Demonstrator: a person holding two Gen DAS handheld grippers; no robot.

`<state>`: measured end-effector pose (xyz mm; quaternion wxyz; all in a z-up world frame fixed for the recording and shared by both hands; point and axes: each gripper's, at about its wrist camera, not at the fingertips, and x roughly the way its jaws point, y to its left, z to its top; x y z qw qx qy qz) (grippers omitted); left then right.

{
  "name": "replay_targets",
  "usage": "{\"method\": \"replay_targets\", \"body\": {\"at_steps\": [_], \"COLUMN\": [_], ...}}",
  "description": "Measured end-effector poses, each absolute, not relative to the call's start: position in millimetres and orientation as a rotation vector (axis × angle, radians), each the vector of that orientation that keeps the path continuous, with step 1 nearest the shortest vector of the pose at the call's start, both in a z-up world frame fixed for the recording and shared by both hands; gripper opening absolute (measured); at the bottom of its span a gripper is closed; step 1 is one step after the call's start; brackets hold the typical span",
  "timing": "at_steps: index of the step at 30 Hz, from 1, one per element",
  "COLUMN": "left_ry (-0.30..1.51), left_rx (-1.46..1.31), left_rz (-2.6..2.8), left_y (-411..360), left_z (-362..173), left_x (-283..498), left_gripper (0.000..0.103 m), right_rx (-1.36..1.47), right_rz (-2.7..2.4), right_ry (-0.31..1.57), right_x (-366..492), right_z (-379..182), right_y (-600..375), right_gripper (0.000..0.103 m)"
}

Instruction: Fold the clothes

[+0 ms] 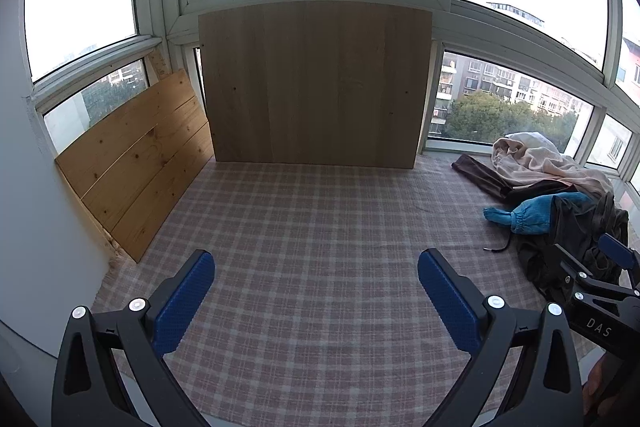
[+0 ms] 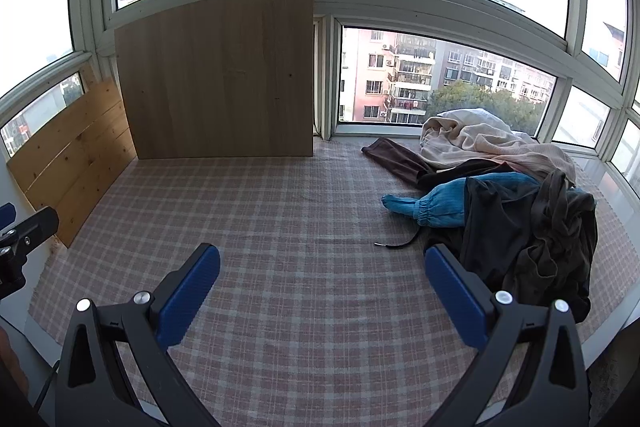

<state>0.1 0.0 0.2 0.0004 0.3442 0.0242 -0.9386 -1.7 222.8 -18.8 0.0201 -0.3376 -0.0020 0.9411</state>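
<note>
A heap of unfolded clothes lies at the right of the checked cloth (image 2: 300, 227): a cream garment (image 2: 488, 143) at the back, a brown piece (image 2: 396, 159), a blue sleeve (image 2: 436, 207) and a dark grey-black garment (image 2: 536, 239) at the front with a black drawstring (image 2: 400, 245). My right gripper (image 2: 322, 273) hovers open above the cloth, its right finger just left of the dark garment, holding nothing. My left gripper (image 1: 316, 281) is open over bare checked cloth (image 1: 304, 227), well left of the clothes heap (image 1: 560, 195). The right gripper (image 1: 600, 267) shows at the right edge of the left wrist view.
A tall wooden board (image 1: 316, 83) leans against the window at the back, and a pine plank panel (image 1: 136, 167) leans at the left. Windows surround the platform. Part of the left gripper (image 2: 20, 239) shows at the left edge of the right wrist view.
</note>
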Motion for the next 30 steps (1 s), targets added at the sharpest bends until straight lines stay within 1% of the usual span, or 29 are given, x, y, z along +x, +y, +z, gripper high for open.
{"method": "replay_targets", "body": {"at_steps": [7,30], "left_ry": [0.027,0.015], "left_rx": [1.052,1.049], "left_rz": [-2.961,-2.924], "left_y": [2.0,0.3], "left_z": [3.4,-0.3], "left_x": [1.7,-2.3], "left_gripper": [0.103,0.103], "right_rx": [-1.047,-1.045], "right_rz": [2.920,2.918], "right_ry": [-0.008,-0.012], "right_x": [-3.0,-3.4], "right_z": [-16.6,-19.6], "right_y": [222.4,221.9], "right_gripper": [0.103,0.103]}}
